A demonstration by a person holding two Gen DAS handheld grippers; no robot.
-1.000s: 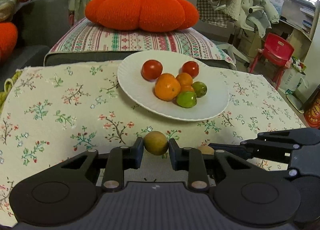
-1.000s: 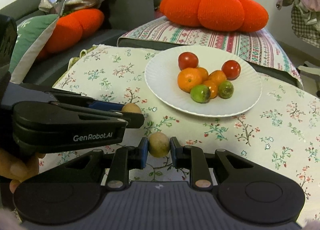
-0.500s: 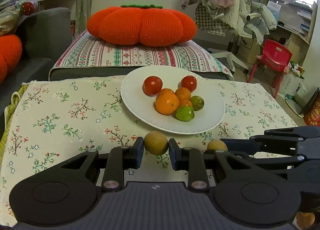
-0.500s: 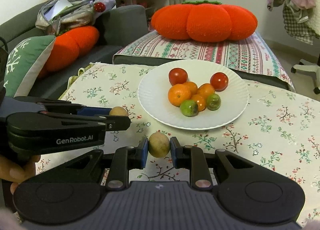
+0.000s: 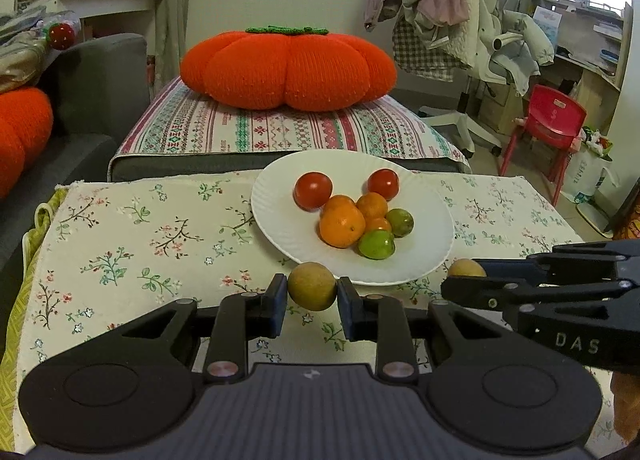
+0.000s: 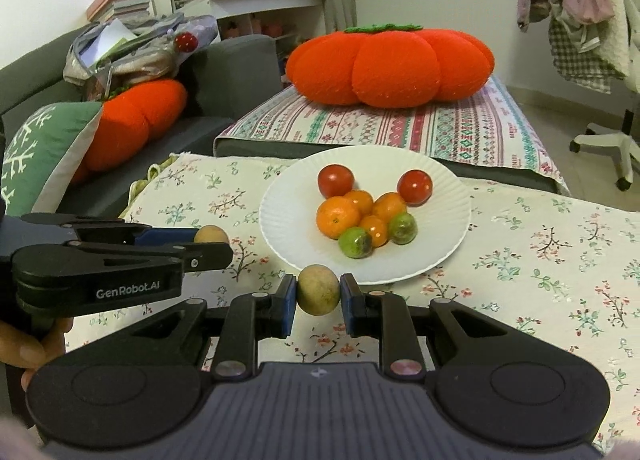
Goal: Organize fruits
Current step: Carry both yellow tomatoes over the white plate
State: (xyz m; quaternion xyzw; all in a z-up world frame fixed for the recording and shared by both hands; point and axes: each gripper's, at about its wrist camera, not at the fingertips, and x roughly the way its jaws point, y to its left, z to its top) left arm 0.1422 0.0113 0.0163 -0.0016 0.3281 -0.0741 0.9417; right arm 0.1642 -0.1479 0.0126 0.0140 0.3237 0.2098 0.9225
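Observation:
A white plate on the flowered tablecloth holds two red tomatoes, several oranges and two green fruits. My left gripper is shut on a brownish-yellow round fruit, held above the cloth just short of the plate's near rim. My right gripper is shut on a like brownish fruit, also just before the plate. Each gripper shows from the side in the other's view: the right gripper, the left gripper.
A striped cushion bench with a big orange pumpkin pillow stands behind the table. A grey sofa with pillows is at left. A red chair and an office chair with clothes are at right.
Both grippers have risen and drawn back from the plate with their fruits held; the plate now looks farther and lower. The grips have not changed.

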